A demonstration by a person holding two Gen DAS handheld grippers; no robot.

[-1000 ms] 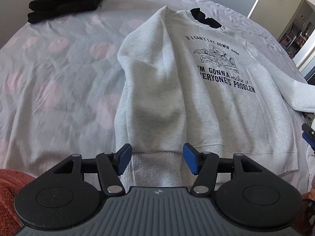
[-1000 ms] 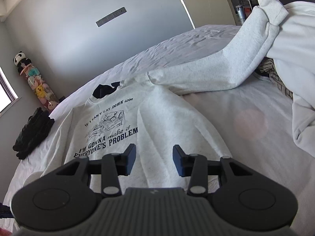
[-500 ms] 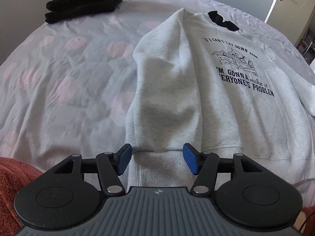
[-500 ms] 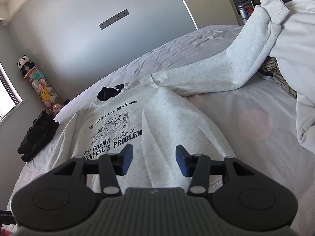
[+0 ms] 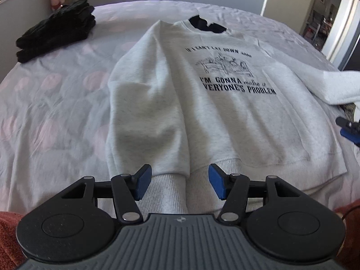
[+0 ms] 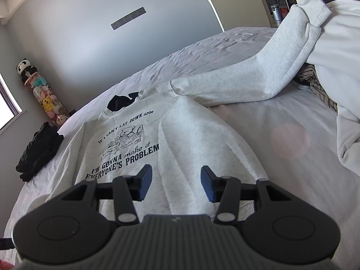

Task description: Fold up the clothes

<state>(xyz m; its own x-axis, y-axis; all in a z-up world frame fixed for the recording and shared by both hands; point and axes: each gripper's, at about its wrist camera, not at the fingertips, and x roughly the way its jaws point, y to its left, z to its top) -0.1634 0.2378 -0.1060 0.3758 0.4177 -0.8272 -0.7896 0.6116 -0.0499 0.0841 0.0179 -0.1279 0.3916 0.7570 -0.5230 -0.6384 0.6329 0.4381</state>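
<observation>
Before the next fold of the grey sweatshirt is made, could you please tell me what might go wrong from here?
1. The outstretched sleeve runs up onto the white garment pile; pulling it in may drag that pile along.
2. The left tongs stand open over both the folded sleeve's cuff and the hem; closing could pinch only one layer.
3. The right tongs hover open over the sweatshirt, holding nothing, so that side may shift.

Ahead of the blue-padded fingers (image 5: 142,181), a heather-grey sweatshirt (image 5: 220,117) with black lettering; left, black folded clothes (image 5: 56,30) on a white, pink-dotted bedsheet (image 5: 51,103).
</observation>
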